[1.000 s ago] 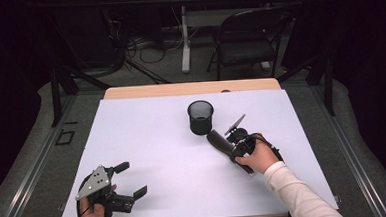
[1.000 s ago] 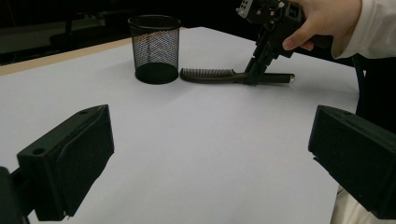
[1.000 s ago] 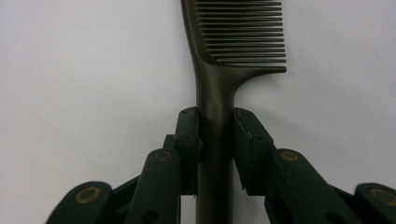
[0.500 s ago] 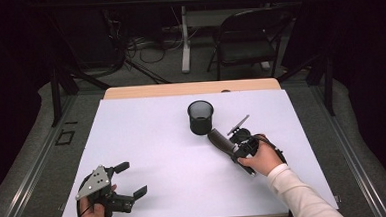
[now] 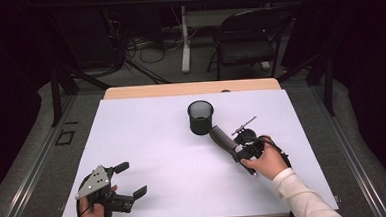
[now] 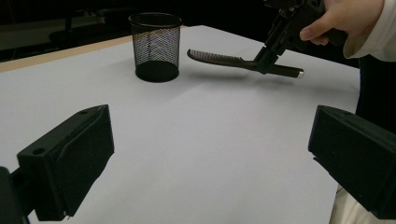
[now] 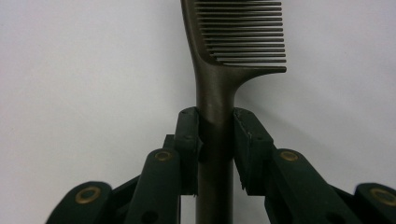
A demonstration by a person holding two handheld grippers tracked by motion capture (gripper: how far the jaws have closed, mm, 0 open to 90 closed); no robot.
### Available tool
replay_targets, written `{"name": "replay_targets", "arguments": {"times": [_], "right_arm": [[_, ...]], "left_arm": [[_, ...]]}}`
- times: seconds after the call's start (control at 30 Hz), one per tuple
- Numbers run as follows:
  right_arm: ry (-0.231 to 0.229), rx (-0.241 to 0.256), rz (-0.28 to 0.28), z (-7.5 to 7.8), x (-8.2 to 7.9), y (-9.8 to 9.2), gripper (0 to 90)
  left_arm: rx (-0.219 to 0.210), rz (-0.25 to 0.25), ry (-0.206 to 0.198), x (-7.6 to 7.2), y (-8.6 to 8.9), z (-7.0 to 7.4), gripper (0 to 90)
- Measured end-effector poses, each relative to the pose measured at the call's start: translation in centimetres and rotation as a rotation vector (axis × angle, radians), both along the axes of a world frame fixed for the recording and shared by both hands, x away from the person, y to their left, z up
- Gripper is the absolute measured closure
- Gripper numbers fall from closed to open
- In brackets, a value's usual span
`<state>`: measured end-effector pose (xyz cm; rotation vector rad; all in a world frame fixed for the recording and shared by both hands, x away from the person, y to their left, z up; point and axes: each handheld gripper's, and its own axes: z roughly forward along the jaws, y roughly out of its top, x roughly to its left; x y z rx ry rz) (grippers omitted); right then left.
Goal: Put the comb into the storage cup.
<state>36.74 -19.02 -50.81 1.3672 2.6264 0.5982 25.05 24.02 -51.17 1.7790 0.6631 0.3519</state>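
**Getting the comb into the mesh cup**

White paper covers the table (image 5: 147, 141), with a dark room, a folding chair (image 5: 250, 40) and loose cables beyond its far edge. On that sheet stands a black wire-mesh cup (image 5: 200, 117), upright and open at the top, a little right of centre. The right gripper (image 5: 244, 147) has its jaws pressed against the handle of a dark comb (image 5: 222, 139), pinching it just below where the teeth begin; the right gripper view shows the handle seated squarely between both pads. The comb is held low above the sheet, near level, with its toothed end pointing at the cup and stopping just beside the cup's near wall, apart from it.

The step in hand looks to be dropping the comb into the cup. To do it well, the hand should probably lift first, then tilt the comb so one end points down over the rim, since a level approach would knock the light cup over. Releasing only once the tip is inside the mesh seems wise.

The left gripper (image 5: 119, 187) rests at the near left corner, jaws spread, holding nothing, well apart from the cup.
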Motion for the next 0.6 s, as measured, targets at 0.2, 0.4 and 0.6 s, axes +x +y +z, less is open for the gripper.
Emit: {"name": "replay_targets", "arguments": {"times": [0.2, 0.4, 0.6], "right_arm": [[-0.038, 0.028, -0.006, 0.3, -0.4, -0.3, 72.8], [-0.05, 0.037, -0.003, 0.7, -0.9, -0.4, 72.8], [-0.069, 0.032, -0.002, 1.2, -1.4, -0.4, 72.8]], "left_arm": [[0.007, 0.006, -0.003, 0.0, -0.1, 0.0, 0.5], [0.004, 0.001, 0.0, 0.0, 0.0, 0.0, 0.5], [-0.004, -0.002, 0.011, 0.1, -0.1, -0.1, 0.5]]}}
